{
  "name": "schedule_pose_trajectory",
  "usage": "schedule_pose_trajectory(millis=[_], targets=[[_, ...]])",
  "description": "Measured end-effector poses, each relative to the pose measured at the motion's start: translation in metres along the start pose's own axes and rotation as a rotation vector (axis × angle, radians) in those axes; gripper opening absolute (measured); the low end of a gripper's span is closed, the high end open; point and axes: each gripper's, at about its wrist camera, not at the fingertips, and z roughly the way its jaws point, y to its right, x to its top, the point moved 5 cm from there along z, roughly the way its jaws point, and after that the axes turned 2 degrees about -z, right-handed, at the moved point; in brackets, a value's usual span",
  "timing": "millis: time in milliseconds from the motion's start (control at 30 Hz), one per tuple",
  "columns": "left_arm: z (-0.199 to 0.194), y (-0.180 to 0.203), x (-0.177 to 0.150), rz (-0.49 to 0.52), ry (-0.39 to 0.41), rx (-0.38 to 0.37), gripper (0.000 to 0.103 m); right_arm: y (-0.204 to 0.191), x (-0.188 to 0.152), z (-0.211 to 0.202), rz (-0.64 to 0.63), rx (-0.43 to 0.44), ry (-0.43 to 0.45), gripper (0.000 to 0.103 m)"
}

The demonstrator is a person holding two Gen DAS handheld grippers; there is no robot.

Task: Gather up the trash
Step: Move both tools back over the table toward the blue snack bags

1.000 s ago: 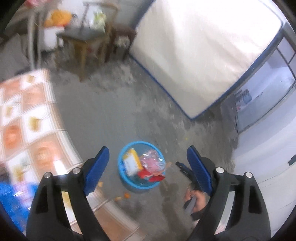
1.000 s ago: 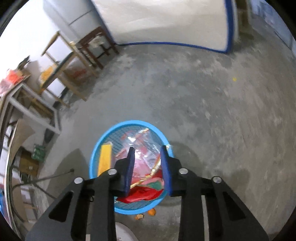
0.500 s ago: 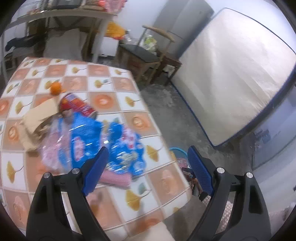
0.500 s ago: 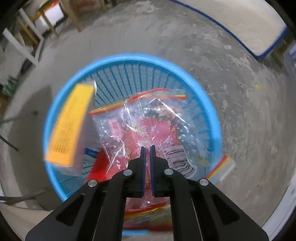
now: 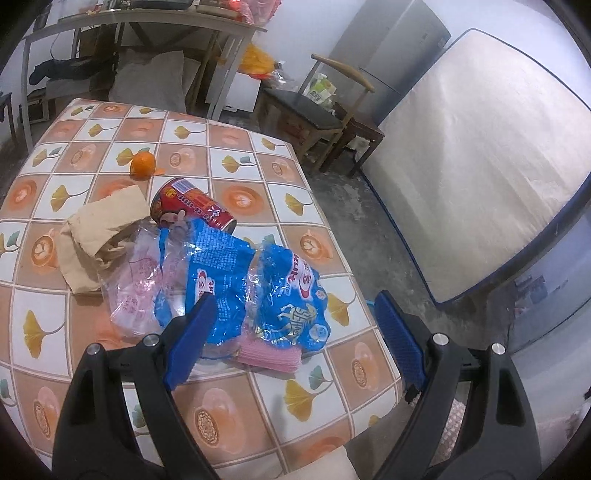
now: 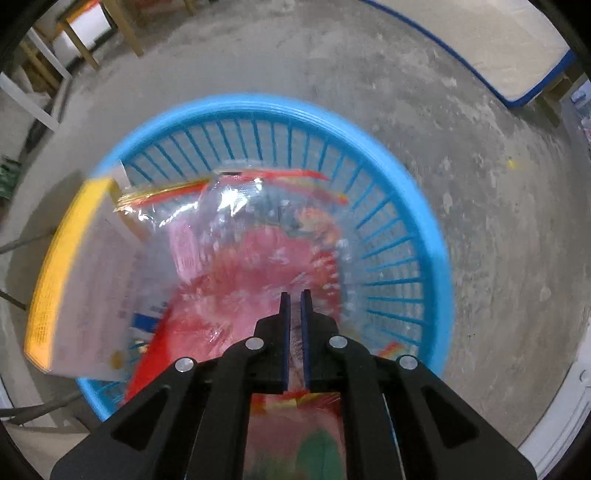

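Observation:
In the left wrist view my left gripper [image 5: 291, 328] is open and empty, above the near edge of a tiled table [image 5: 229, 398]. Under it lie blue snack wrappers [image 5: 258, 288], a pink packet [image 5: 267, 356], clear pink plastic [image 5: 136, 273], a red can [image 5: 192, 206] on its side, brown paper [image 5: 99, 236] and an orange [image 5: 143, 164]. In the right wrist view my right gripper [image 6: 294, 299] is shut on a clear red-printed plastic bag [image 6: 258, 258] inside the blue basket [image 6: 424, 206] on the floor. A yellow-edged box [image 6: 74, 273] leans in the basket's left side.
A white mattress [image 5: 472, 162] leans on the wall at right of the table. A wooden chair [image 5: 325, 107] and a metal-framed desk [image 5: 147, 26] stand behind the table. Concrete floor [image 6: 369, 74] surrounds the basket, with the mattress [image 6: 498, 33] beyond.
My left gripper swung from the floor and basket up over the table's trash. My right gripper dropped into the basket and closed on the clear red bag.

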Motion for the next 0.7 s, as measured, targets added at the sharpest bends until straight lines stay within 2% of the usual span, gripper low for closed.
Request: schedule_pose_trajectory(millis=[100,433,500,600,700], targets=[[0.0,0.0,-0.001,-0.001,0.0,-0.014,0.083,-0.003,-0.001,-0.029,-0.003,0.039,0.066,0.018],[-0.012,-0.002,-0.003,0.002,0.024,-0.018,0.083,-0.03,0.001,-0.099,0.001,0.222,0.184,0.019],[-0.017,-0.005,-0.004,0.005,0.038,-0.008,0.083,-0.037,-0.001,-0.117,0.005,0.259,0.206,0.026],[-0.024,-0.011,-0.007,0.001,0.047,0.009,0.083,-0.045,-0.01,-0.149,-0.004,0.305,0.249,0.046],[-0.03,-0.019,-0.011,-0.009,0.049,0.026,0.083,-0.051,-0.021,-0.186,-0.027,0.339,0.293,0.054]])
